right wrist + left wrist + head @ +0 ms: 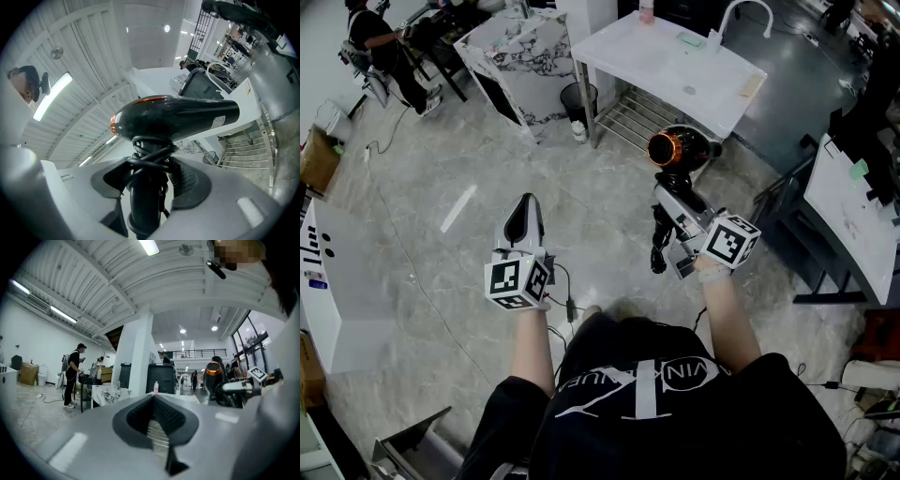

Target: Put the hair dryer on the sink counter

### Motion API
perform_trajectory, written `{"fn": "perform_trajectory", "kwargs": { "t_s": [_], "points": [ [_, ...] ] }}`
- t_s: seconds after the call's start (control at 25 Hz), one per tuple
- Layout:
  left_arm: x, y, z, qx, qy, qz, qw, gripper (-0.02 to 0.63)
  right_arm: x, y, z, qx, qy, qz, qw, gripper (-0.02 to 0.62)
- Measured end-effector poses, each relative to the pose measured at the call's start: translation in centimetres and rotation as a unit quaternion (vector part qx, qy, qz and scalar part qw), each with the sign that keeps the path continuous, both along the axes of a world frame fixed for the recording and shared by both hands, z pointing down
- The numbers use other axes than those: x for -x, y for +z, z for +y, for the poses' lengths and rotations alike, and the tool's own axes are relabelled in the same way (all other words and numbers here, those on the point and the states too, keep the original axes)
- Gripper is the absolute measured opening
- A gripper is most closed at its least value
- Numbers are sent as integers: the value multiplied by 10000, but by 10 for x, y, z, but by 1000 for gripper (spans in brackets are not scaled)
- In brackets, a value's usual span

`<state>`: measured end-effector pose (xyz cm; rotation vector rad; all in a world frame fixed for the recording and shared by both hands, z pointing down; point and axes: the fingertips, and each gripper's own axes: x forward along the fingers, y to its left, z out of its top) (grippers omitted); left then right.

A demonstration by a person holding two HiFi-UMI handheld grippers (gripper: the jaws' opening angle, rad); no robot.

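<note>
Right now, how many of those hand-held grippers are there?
2. The left gripper, jaws together and empty, is in the person's left hand; the right gripper clamps the hair dryer by its handle. No others show.

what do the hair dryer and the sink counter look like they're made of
Hair dryer: probably hard plastic, glossy black; light glints along its barrel. Sink counter: smooth, matte white top, maybe laminate or solid surface; the look leaves it open. The slatted shelf beneath looks like bare metal, grey and shiny.
</note>
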<state>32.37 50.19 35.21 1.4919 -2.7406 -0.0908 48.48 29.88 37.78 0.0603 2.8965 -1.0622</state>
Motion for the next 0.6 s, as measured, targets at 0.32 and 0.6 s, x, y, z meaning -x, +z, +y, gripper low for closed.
{"fn": "perform_trajectory", "kwargs": {
  "t_s": [0.32, 0.6],
  "points": [
    [-5, -1, 10, 25, -94, 12, 10000, 0, -4, 3, -1, 39, 20, 3, 10000, 261],
    [-4, 5, 15, 101, -152, 56, 9998, 0, -1, 9, -5, 75, 54, 35, 10000, 261]
  ]
}}
